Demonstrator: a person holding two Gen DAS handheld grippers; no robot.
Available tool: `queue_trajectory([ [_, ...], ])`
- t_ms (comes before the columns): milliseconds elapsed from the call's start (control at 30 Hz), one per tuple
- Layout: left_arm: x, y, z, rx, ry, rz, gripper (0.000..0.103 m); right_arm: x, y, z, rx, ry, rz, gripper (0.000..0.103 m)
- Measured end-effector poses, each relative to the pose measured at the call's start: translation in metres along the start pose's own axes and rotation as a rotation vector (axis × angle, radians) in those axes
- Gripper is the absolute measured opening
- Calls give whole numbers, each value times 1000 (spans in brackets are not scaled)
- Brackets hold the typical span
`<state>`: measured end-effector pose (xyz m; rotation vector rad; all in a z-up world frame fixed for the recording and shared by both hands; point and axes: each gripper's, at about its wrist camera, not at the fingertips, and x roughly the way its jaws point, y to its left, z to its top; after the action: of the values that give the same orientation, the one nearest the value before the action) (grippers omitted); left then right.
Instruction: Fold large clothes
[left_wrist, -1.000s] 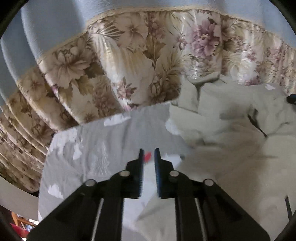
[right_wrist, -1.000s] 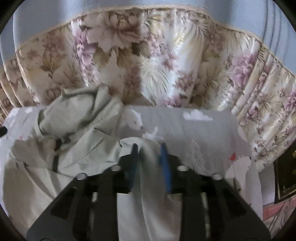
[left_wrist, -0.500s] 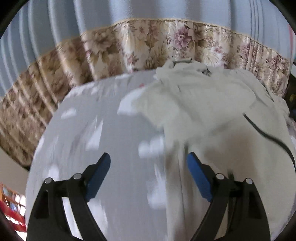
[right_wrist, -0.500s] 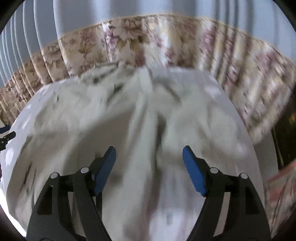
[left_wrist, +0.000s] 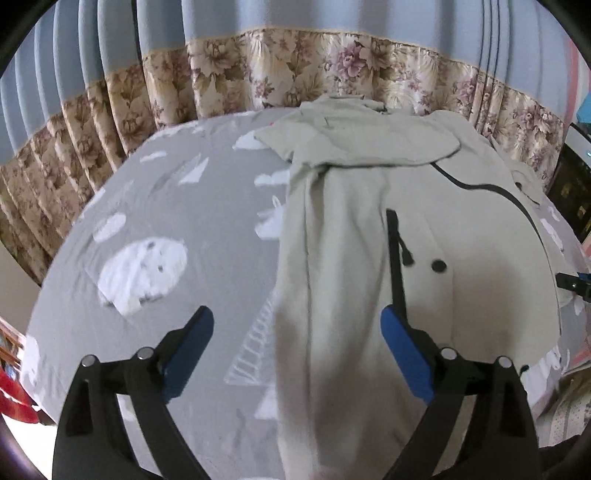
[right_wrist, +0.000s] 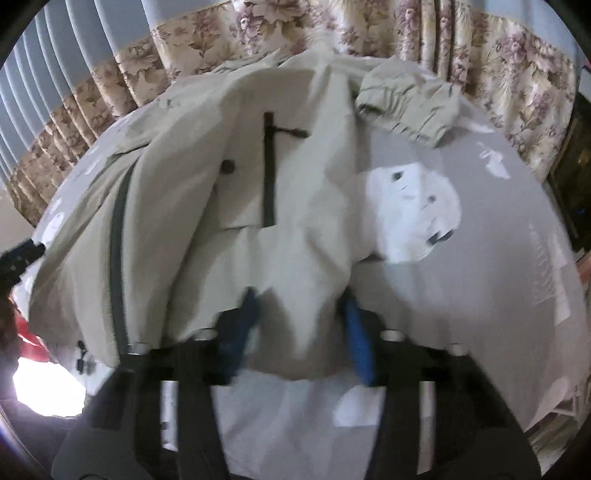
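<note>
As our right hand-held gripper (right_wrist: 301, 325) closes over the jacket (right_wrist: 229, 206) hem, which runs ahead, our left hand-held gripper (left_wrist: 295, 354) opens, empty.

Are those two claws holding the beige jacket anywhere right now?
Left gripper holds nothing. Right gripper is closing around the jacket's bottom hem; a firm grip cannot be told.

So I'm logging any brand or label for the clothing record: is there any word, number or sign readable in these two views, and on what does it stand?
None can be read.
Pale beige zip-up jacket: no label or brand shows, only a dark round snap and black zips.
Grey bedsheet with white cartoon prints: pictures only, no lettering.
Dark framed object at the right edge: faint gold marks, too small and blurred to read.
</note>
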<state>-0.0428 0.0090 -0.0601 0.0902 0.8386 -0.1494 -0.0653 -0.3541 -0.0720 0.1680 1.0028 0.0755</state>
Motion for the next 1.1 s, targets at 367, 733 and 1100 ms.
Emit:
queue_trajectory([
  [367, 9, -9, -25, -42, 44, 56, 96, -74, -30, 7, 12, -123, -74, 8],
  [733, 16, 8, -27, -78, 65, 54, 97, -67, -70, -25, -66, 36, -291, 17],
  [1100, 12, 22, 70, -14, -84, 28, 97, -72, -24, 82, -81, -231, -79, 66],
])
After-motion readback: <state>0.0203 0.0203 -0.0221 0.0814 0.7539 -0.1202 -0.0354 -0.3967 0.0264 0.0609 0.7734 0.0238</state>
